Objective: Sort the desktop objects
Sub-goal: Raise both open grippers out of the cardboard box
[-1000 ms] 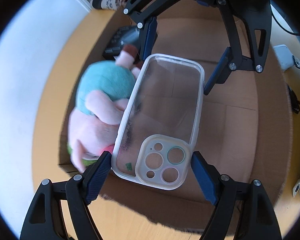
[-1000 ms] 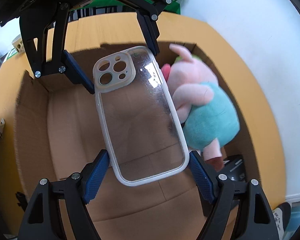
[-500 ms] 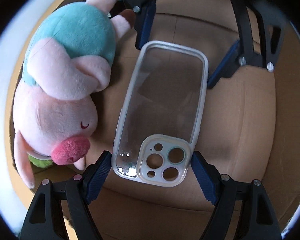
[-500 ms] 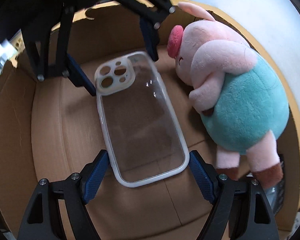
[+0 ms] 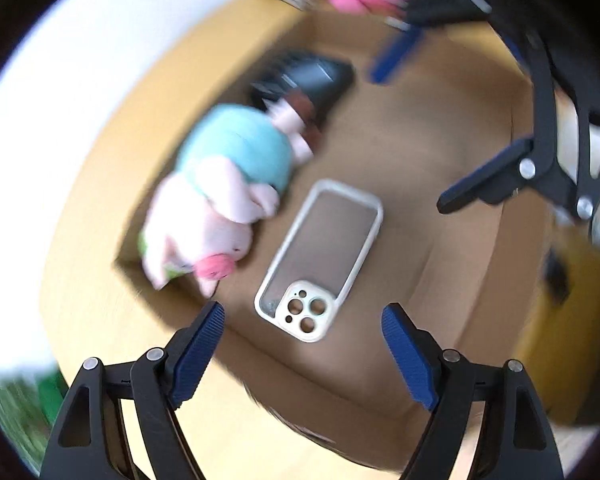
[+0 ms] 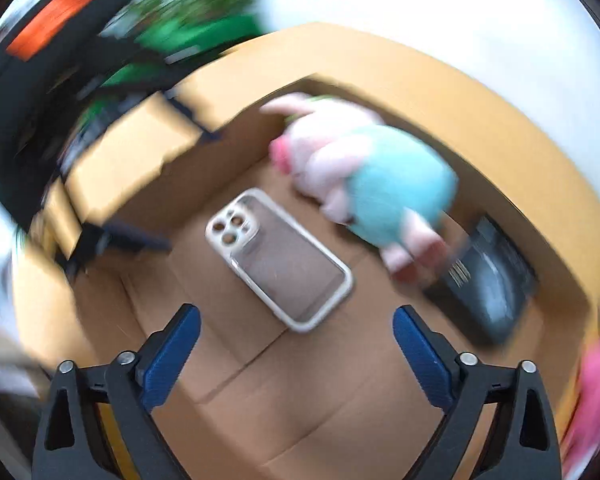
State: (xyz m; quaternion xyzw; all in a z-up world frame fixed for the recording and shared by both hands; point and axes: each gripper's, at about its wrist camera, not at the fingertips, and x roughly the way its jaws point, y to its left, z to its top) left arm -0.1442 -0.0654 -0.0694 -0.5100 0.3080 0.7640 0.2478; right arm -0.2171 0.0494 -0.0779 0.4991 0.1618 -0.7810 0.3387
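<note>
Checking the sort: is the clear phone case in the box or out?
In: the phone case lies flat on the cardboard box floor beside the plush pig.

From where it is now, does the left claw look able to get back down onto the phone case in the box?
Probably yes. The left claw is open, and the phone case lies flat on the cardboard box floor just ahead of it with nothing over it. The plush pig lies beside it, seemingly apart.

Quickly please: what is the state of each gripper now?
Left gripper: open, holding nothing.
Right gripper: open, holding nothing; the phone case lies in the cardboard box.
</note>
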